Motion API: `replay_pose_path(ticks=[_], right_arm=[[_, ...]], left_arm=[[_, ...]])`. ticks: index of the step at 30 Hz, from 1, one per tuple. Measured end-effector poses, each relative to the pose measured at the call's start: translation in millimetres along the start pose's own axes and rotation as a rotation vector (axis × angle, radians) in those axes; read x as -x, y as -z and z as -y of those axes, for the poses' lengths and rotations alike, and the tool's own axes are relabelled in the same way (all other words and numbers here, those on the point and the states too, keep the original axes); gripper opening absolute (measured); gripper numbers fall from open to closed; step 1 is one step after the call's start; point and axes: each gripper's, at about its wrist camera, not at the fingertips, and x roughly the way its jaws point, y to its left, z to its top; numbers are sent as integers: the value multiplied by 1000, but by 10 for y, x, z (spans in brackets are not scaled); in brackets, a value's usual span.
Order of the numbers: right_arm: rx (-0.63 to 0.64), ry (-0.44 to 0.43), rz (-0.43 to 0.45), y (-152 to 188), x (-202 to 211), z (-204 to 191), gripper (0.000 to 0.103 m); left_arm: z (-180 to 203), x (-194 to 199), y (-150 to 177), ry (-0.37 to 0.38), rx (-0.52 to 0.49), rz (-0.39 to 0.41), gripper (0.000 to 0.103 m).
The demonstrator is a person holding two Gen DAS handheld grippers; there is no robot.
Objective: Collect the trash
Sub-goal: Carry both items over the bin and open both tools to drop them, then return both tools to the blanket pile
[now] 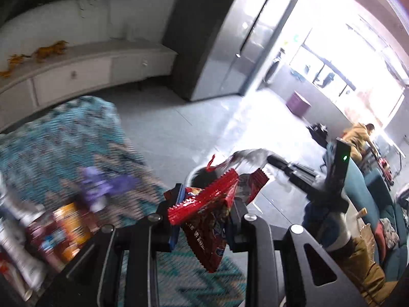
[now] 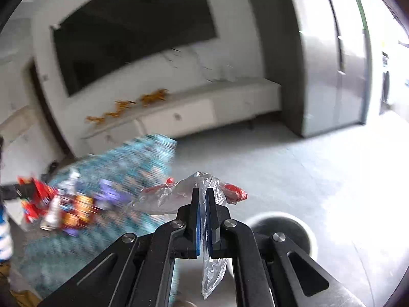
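Observation:
My left gripper (image 1: 207, 202) is shut on a crumpled red snack wrapper (image 1: 204, 220), which hangs down between its blue pads. Just behind it stands a white bin (image 1: 190, 176) with a dark inside. My right gripper (image 2: 202, 192) is shut on a clear plastic wrapper (image 2: 171, 195) with red print, held above the floor just left of the bin (image 2: 276, 215). In the left wrist view the right gripper (image 1: 271, 160) comes in from the right with the clear plastic (image 1: 248, 156) over the bin. The right wrist view shows the left gripper (image 2: 25, 190) at the far left, holding its red wrapper (image 2: 38, 197).
A blurred pile of wrappers and packets (image 2: 71, 209) lies on a teal patterned rug (image 2: 127, 158). A white low cabinet (image 2: 204, 110) runs along the far wall below a dark screen. A teal sofa (image 1: 378, 192) is on the right, with a person in tan (image 1: 358, 135) beyond it.

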Motion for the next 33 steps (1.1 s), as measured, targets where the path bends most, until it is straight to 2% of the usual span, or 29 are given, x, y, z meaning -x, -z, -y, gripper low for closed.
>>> replay_pose_path(ticks=[4,9,13,18,19,21,22,25,27,33], right_arm=[[-70,90,-77,252,-279,540,4],[-166,131,-158,536,-685,1084,4],[-217,137,-207,715,-1006,1360,4],[-265,148,-258,928,-1330,1518,6],[-271,154,-265,951,-1371,1524,10],[-280,173,-275,1003,-1409,1543,38],[-281,179,-275,1022,-1401,1553,43],[-283,190,-277,1043,-1391,1552,46],[-282,202,-266,1022,-1327,1524,57],[-271,244,-194,791,-1113,1343,74]], left_arm=[[381,-801,-214,40,-44,-82,26],[658,-1801,-330,43,-65,-189,29],[640,-2464,-299,11,-43,-252,30],[503,-2987,-206,6,23,-320,42],[485,-3061,-186,2,30,-331,43],[478,-3081,-156,2,36,-341,48],[474,-3085,-145,4,38,-343,49],[533,-2990,-133,12,23,-340,49],[575,-2879,-148,24,15,-327,49],[643,-2495,-268,47,8,-278,49]])
